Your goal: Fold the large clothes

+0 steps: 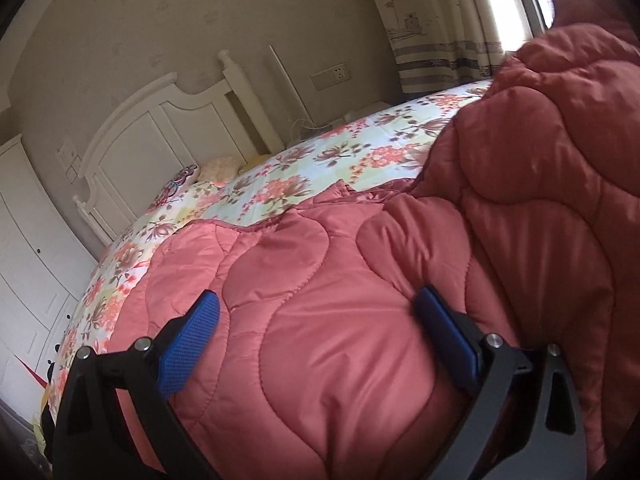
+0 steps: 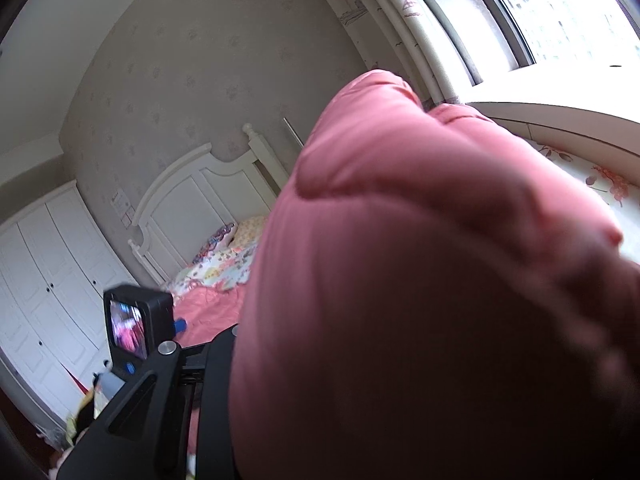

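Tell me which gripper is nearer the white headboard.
Left. The left gripper hovers over the quilted jacket, between the right gripper and the headboard; the right gripper sits farther back, toward the window, buried in lifted jacket.

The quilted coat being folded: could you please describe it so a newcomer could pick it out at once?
Start at the white headboard and follow the floral bedspread toward the window. The coat lies across the bed's near end, partly lifted. It is the only plain salmon-red, puffy thing with wavy stitching; the bedding is flat and flowered.
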`<state>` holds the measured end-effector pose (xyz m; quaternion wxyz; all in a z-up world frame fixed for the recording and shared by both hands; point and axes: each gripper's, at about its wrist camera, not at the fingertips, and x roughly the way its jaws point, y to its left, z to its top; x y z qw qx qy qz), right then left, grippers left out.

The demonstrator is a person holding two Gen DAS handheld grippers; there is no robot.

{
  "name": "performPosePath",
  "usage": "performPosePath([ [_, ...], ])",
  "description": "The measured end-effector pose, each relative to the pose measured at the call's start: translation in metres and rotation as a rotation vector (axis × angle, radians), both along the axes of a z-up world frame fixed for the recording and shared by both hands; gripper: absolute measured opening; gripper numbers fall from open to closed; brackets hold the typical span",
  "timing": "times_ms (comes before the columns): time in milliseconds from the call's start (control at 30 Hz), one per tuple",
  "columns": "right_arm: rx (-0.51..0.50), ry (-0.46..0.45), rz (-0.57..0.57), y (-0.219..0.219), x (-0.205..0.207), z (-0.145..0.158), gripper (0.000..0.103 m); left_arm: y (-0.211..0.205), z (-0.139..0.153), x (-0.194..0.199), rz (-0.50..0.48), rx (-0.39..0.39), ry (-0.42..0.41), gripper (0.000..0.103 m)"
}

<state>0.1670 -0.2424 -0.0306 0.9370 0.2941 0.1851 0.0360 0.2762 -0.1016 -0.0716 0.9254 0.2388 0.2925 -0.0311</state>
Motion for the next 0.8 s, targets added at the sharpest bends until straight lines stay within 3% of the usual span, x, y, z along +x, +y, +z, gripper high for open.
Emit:
performPosePath([
  [100,-0.018,-0.019,-0.016,-0.005,-0.002,0.009,0.036,-0.006,0.011,-0.012,-0.044,-0.002,0.036,0.097],
  [233,-0.041,-0.023,-0.045,-0.015,-0.007,0.016,0.036,-0.001,0.030,-0.045,-0.104,-0.081,-0.004,0.098],
  [400,-0.111,-0.001,-0.067,-0.010,-0.004,0.019,0.036,-0.024,-0.004,-0.050,-0.148,-0.037,0.023,0.099],
  [633,-0.368,-0.012,-0.034,0.043,0.001,0.031,0.036,-0.023,-0.006,-0.045,-0.161,-0.045,0.040,0.099],
  [733,-0.460,-0.016,-0.028,0.063,0.004,0.036,0.036,-0.018,0.015,-0.037,-0.232,-0.010,0.085,0.099],
  [800,-0.489,-0.023,-0.031,0.069,0.003,0.038,0.036,-0.001,0.037,-0.027,-0.191,-0.048,0.043,0.099],
])
